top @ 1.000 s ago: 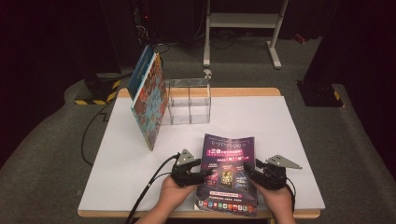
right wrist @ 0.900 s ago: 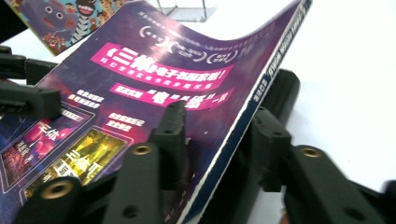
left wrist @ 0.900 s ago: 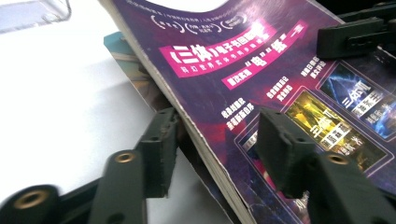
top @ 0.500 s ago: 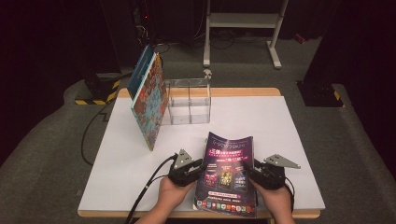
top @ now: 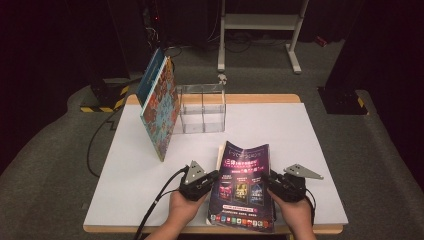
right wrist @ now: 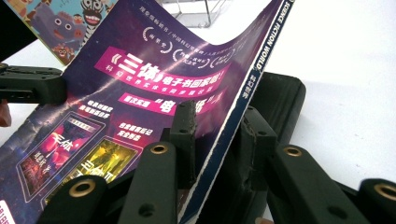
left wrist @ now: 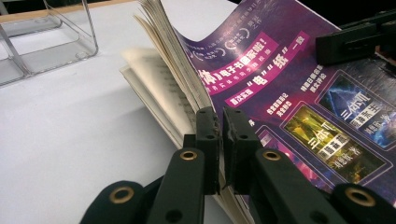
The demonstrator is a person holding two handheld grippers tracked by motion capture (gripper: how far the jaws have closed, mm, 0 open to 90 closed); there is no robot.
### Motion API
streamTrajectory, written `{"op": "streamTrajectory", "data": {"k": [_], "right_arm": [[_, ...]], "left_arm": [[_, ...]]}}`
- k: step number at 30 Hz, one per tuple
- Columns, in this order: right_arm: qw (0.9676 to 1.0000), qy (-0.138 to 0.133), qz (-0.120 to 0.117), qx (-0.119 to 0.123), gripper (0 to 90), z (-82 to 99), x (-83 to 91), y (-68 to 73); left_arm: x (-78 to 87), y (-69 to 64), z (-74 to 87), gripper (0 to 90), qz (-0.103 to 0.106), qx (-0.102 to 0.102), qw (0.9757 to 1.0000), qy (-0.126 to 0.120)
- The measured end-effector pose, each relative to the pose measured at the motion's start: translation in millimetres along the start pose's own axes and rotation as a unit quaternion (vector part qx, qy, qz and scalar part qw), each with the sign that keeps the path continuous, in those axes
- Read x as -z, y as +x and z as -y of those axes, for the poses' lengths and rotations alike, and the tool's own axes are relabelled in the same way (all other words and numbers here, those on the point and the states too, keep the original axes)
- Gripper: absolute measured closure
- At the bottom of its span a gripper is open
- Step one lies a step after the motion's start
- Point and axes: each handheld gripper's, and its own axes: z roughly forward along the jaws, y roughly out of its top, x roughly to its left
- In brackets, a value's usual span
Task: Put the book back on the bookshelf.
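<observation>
Left tongs (top: 214,178) clenched on magazine (top: 245,185) pages; right tongs (top: 266,181), just closing, gripped its spine at near bench (top: 125,190) edge.

Lighting: overhead, even on the white table (top: 125,175); around the table, floor and background dim to near black. Shadows: faint, soft. Glare: slight sheen on the purple magazine (top: 243,185) cover near the table's front edge. Focus: high view soft, grainy; gripper views sharp near, background beyond the magazine blurred.
</observation>
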Motion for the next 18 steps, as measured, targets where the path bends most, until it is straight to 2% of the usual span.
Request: {"op": "streamTrajectory", "data": {"k": [4,6,9,13,14,16,18], "right_arm": [[1.0000,0.006,0.003,0.000,66.4,2.1,-2.1,-2.9],[0.9999,0.014,0.008,-0.001,63.9,2.2,-5.1,-3.9],[0.9995,0.022,0.021,-0.006,54.5,2.7,-9.8,-4.5],[0.9994,0.023,0.025,-0.011,48.5,6.8,-9.2,-9.5],[0.9992,0.022,0.029,-0.013,49.8,7.6,-8.9,-10.0],[0.9992,0.022,0.035,-0.005,49.7,9.2,-7.4,-11.5],[0.9992,0.020,0.036,0.001,48.8,10.3,-5.7,-12.3]], "left_arm": [[-1.2,5.7,1.2,75.3,-0.014,-0.006,0.9999,0.003],[-4.0,7.5,2.1,64.2,-0.016,0.001,0.9998,0.008],[-8.5,9.3,4.6,47.6,-0.032,-0.001,0.9994,0.012],[-12.3,12.6,5.7,35.0,-0.027,0.019,0.9993,0.016],[-13.8,12.6,5.9,33.5,-0.024,0.026,0.9993,0.015],[-15.6,12.7,6.4,30.1,-0.020,0.031,0.9991,0.021],[-18.1,12.7,7.0,26.2,-0.015,0.045,0.9985,0.026]]}}
